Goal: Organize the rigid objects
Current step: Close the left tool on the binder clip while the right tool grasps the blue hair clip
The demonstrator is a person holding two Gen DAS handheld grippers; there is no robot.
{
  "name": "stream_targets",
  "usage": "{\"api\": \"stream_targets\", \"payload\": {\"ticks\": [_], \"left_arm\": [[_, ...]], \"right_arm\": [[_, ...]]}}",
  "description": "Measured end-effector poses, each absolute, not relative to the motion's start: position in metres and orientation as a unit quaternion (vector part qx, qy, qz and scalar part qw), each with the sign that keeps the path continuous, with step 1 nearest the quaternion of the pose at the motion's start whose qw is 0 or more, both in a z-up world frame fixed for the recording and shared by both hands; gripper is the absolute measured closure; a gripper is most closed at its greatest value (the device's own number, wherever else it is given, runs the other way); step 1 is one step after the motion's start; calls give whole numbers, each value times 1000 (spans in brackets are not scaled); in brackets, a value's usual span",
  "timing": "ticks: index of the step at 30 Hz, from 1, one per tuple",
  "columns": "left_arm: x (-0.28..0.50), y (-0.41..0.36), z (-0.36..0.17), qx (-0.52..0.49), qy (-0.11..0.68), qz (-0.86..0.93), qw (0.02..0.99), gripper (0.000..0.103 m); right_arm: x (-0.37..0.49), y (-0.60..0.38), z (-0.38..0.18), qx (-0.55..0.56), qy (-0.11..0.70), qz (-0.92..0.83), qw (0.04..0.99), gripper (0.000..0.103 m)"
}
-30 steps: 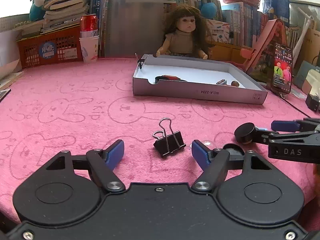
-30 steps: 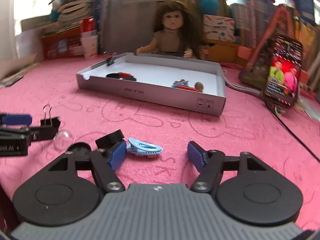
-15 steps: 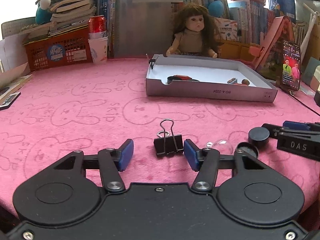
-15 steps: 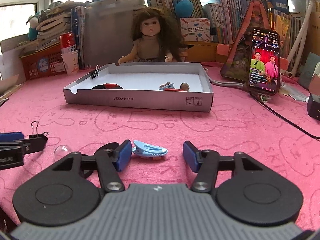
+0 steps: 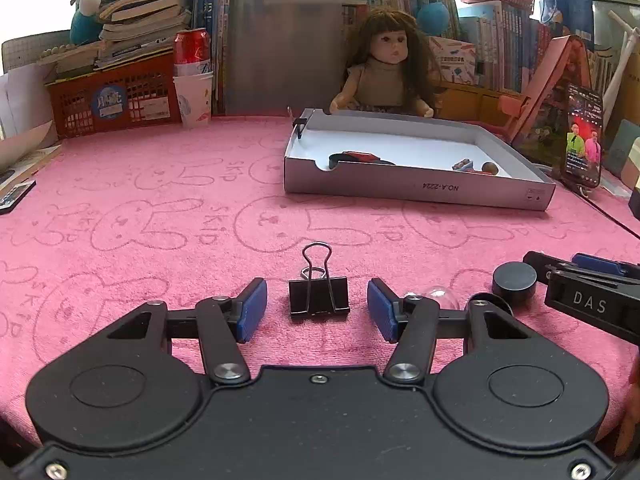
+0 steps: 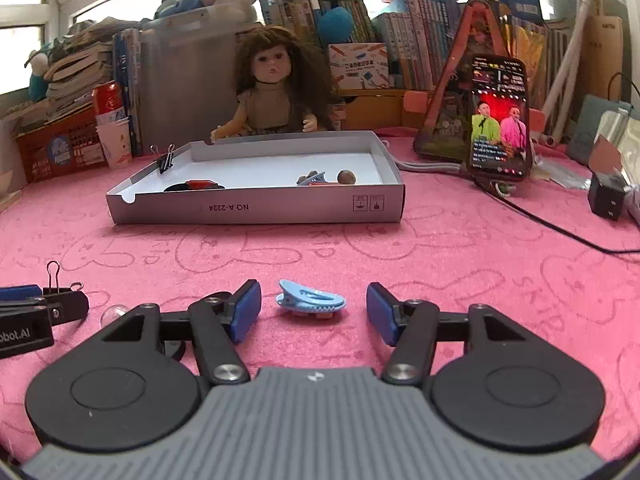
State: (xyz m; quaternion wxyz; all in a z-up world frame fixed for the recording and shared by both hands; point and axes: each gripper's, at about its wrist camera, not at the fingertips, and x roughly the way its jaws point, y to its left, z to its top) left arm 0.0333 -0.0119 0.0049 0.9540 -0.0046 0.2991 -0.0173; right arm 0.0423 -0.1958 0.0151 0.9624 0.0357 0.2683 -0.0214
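Left tool (image 5: pixel 317 311) narrowed around the binder clip (image 5: pixel 319 296) (pads not touching).

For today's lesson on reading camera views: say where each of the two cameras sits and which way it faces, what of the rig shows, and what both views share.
Left wrist: on the left gripper, looking forward over the pink cloth; open fingers flank a black binder clip.
Right wrist: on the right gripper, facing likewise; its jaws are opening around a blue hair clip, untouched.
Shared: grey box, doll, phone; each view shows the other gripper.
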Motion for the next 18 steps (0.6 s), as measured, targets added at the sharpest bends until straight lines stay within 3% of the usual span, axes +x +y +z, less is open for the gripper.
{"api": "stream_targets", "payload": {"ticks": [5,8,11,18], "left_arm": [[35,-12,5,-8,299,-17,954,49],[36,-14,4,-2,299,-13,954,56],[35,-16,4,8,296,-18,955,73],[36,-15,6,1,299,-19,954,73]], "right_arm": [[42,-197,16,63,266,-35,961,32],[43,-194,16,62,267,-35,961,43],[43,-192,15,54,267,-35,961,57],[42,-191,15,50,266,-33,962,60]]}}
